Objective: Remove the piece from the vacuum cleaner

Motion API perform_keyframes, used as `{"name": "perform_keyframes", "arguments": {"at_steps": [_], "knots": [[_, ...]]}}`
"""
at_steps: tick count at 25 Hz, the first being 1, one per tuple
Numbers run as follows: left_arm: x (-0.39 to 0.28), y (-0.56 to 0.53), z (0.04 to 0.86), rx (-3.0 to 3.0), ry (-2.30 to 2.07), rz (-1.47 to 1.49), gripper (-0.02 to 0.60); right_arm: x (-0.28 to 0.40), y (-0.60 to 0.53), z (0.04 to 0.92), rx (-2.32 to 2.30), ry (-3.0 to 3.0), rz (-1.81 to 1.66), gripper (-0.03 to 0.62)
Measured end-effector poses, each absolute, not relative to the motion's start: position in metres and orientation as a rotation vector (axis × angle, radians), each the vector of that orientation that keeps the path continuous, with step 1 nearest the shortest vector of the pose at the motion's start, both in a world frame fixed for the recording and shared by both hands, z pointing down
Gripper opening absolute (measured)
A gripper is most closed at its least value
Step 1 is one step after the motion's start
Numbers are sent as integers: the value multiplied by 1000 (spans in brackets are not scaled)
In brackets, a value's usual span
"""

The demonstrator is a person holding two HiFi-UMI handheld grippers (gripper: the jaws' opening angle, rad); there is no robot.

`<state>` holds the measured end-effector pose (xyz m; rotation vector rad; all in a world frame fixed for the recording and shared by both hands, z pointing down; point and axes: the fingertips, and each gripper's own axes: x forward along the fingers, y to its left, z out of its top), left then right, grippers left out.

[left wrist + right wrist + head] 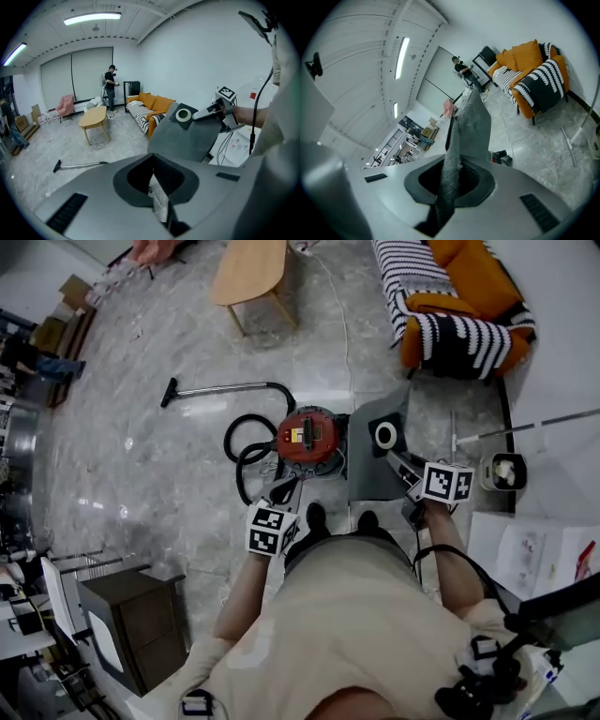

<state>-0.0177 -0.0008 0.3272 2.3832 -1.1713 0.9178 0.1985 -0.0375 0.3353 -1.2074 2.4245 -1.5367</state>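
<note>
The red vacuum cleaner (307, 437) stands on the floor in front of my feet, its black hose (246, 451) coiled at its left. Beside it on the right hangs a grey dust bag (371, 465) with a white ring (385, 435) on its dark collar. My right gripper (401, 465) is shut on the bag's edge; in the right gripper view the grey fabric (471, 126) runs up out of its jaws (447, 197). My left gripper (284, 489) is shut with nothing in it, close to the cleaner's near side. From it I see the bag (187, 133) lifted clear, with the right gripper (213, 112) on it.
The suction wand (225, 388) lies on the floor beyond the cleaner. Farther off are a wooden table (251, 273) and an orange sofa with striped throws (459, 306). A dark box (141, 624) stands near left, a small white bin (504, 472) and papers (530, 559) right. A person (110, 86) stands far off.
</note>
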Motion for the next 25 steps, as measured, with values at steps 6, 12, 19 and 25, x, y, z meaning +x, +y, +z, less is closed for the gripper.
{"name": "perform_keyframes", "arguments": {"at_steps": [6, 12, 19, 25], "knots": [[-27, -11, 316, 2470, -1121, 895, 5, 175, -20, 329, -1266, 2414, -1519, 25], [-57, -13, 311, 2542, -1050, 877, 5, 149, -6, 324, -1389, 2370, -1492, 25], [-128, -4, 308, 2549, -1037, 800, 5, 92, 15, 310, -1503, 2396, -1421, 25], [-170, 11, 317, 2542, -982, 727, 5, 47, 44, 307, -1571, 2405, -1413, 25]]}}
